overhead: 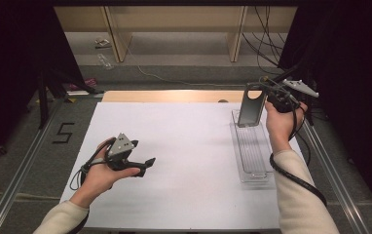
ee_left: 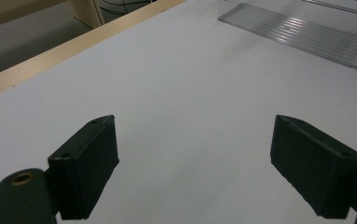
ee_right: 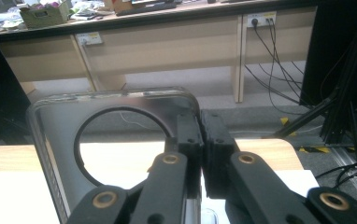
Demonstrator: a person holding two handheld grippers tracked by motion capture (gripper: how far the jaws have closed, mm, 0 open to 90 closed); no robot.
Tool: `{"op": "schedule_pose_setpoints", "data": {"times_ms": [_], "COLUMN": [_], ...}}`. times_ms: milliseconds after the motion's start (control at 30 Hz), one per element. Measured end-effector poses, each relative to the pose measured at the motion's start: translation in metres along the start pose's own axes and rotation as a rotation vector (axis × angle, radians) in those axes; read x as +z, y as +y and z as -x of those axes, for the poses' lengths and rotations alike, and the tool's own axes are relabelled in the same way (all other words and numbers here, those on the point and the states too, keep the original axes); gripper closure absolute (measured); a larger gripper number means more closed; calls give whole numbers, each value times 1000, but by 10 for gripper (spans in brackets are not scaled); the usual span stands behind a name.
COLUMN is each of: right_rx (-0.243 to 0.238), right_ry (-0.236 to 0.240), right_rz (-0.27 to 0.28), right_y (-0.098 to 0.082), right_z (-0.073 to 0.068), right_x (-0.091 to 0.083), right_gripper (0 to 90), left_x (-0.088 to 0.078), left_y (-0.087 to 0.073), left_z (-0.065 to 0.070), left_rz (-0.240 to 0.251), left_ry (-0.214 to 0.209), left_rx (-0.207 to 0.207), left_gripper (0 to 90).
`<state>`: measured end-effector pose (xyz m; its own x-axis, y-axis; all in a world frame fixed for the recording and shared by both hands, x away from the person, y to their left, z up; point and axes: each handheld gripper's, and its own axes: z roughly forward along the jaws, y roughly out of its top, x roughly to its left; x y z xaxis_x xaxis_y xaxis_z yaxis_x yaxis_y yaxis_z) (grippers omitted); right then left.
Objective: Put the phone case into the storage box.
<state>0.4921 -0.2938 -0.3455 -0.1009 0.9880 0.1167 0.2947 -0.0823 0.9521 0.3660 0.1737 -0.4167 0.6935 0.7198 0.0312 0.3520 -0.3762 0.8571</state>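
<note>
One clear piece is hanging over the white table [overhead: 174,161].
Above the long clear ribbed plastic tray [overhead: 252,156], the right gripper [overhead: 271,100] is clenching the stiff, light, slippery smoky-clear plastic plate with a round hole [overhead: 251,105] by its rim; the left gripper [overhead: 142,165] is gaping, holding nothing.

Right tongs [overhead: 267,95] clamp phone case [overhead: 251,106] above clear tray [overhead: 252,151] — upright.

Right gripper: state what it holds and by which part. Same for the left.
The right gripper is shut on the dark phone case, pinching its top edge beside the round cutout, above the clear tray. The left gripper is open and holds nothing.
</note>
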Motion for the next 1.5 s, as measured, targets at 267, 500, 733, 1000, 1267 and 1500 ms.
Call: {"op": "schedule_pose_setpoints", "data": {"times_ms": [267, 500, 733, 1000, 1267, 1500], "right_rx": [-3, 1, 1, 4, 2, 1], "right_ry": [-2, -8, -10, -13, -17, -18], "right_rz": [-6, -13, -19, -25, -32, -37], "right_y": [0, 0, 0, -1, -2, -1], "right_z": [-1, 0, 0, 1, 1, 1], "right_x": [3, 7, 8, 10, 13, 15], "right_gripper": [880, 880, 879, 879, 878, 878], "left_x": [0, 0, 0, 0, 0, -1], "left_y": [0, 0, 0, 0, 1, 1], "left_z": [0, 0, 0, 0, 0, 0], "left_rz": [-1, -2, 0, 1, 3, 3], "left_ry": [-1, 0, -1, -1, -2, -2], "left_rx": [2, -1, 0, -2, -3, -2], "left_gripper": [147, 147, 147, 147, 147, 147]}}
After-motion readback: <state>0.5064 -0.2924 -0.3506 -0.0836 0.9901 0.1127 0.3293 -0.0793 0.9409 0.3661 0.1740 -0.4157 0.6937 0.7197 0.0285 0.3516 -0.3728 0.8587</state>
